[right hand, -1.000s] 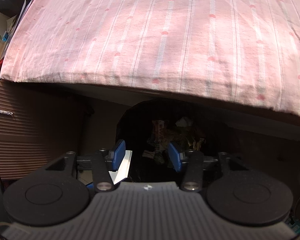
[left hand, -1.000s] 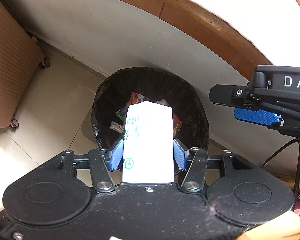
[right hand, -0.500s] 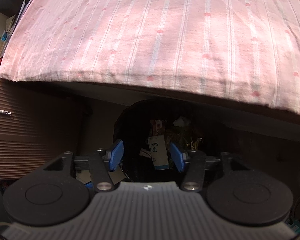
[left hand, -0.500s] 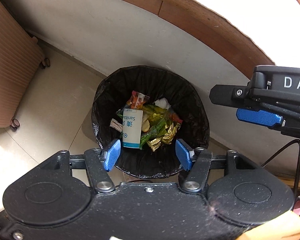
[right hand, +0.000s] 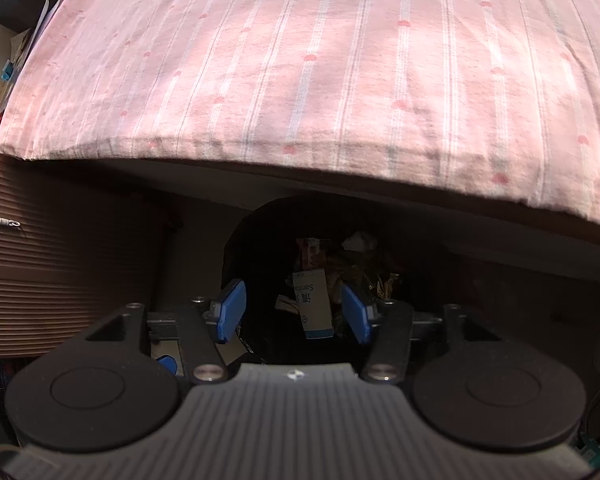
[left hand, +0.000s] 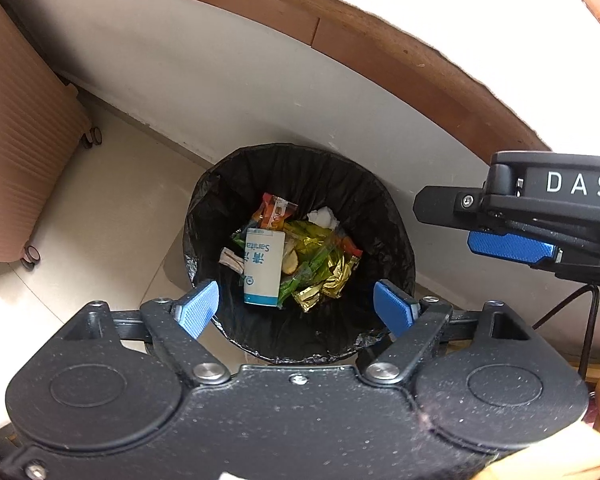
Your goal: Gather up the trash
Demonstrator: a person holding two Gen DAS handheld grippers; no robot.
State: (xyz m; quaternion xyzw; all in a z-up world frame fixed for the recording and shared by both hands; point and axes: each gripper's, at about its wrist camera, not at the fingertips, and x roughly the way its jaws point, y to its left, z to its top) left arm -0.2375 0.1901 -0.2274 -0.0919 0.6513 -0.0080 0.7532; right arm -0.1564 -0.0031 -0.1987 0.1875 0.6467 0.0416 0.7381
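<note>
One bin (left hand: 396, 216), one white carton (left hand: 263, 267), one suitcase (left hand: 16, 152), two tongs (left hand: 296, 307).

Left gripper (left hand: 296, 304) let go: a second ago its jaws clamped the white carton (left hand: 263, 270) above the bin (left hand: 384, 208); they have just been opening and now stand wide with nothing between them. Carton dropped into the bin, lying on the wrappers (left hand: 320, 264) toward the left side of the pile, blue base end toward the near rim.
</note>
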